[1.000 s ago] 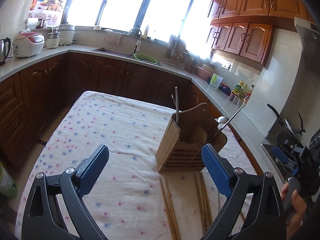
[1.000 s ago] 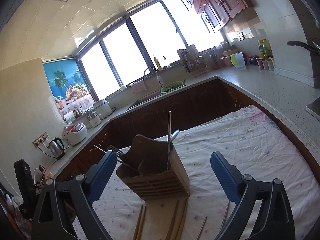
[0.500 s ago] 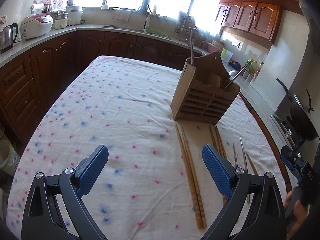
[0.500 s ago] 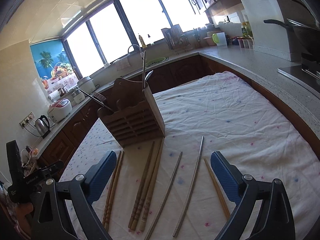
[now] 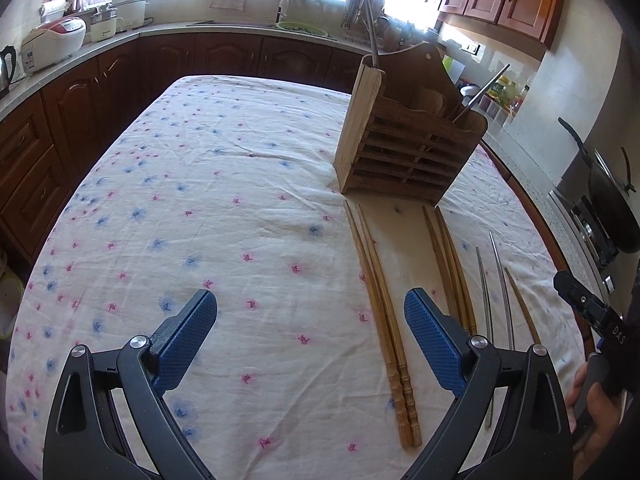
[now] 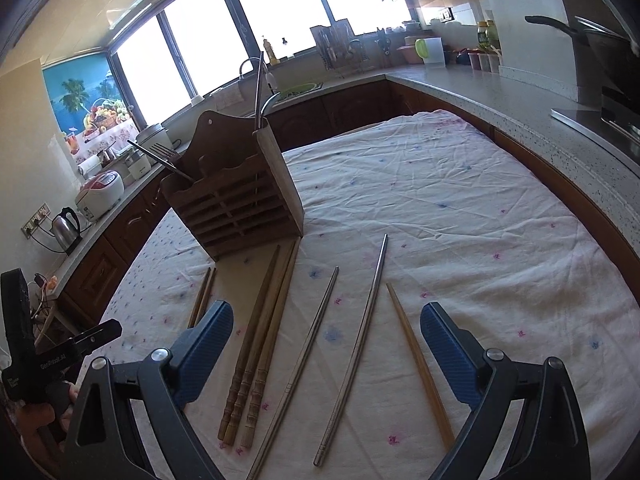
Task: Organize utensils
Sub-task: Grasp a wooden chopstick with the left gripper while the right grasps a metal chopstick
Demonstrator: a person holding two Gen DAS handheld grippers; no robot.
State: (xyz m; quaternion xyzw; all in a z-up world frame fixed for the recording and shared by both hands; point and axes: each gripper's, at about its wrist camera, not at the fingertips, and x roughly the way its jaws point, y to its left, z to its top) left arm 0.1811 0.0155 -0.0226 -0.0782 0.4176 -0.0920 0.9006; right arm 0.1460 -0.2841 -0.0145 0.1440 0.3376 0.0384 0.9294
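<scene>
**Chopsticks loose on the table, both hand-held grippers spread**

Your left hand-held gripper (image 5: 311, 340) hangs over the cloth (image 5: 200, 200) with its blue pads wide apart and nothing between them. In its view the rack (image 5: 408, 148) stands at 1 o'clock, upright on the table, with a metal utensil sticking up from its left end and another leaning out at its right end. A wooden pair (image 5: 380, 300) runs from the rack's near left corner back toward you, just left of the right pad. A second wooden group (image 5: 448, 256) lies to the right of that, partly hidden behind the pad, and two steel chopsticks (image 5: 496, 280) and a single wooden one (image 5: 520, 300) lie at 3 o'clock.

Your right hand-held gripper (image 6: 327, 344) is likewise spread and empty. Between its pads lie three wooden chopsticks (image 6: 264, 332) side by side, touching, then the steel ones (image 6: 316, 332), apart from each other, then the single wooden one (image 6: 416, 356) nearest the right pad. The rack (image 6: 236, 204) stands at 11 o'clock with a fork (image 6: 164, 152) leaning out to the left. Your other hand (image 6: 44, 408) shows at 8 o'clock.
</scene>
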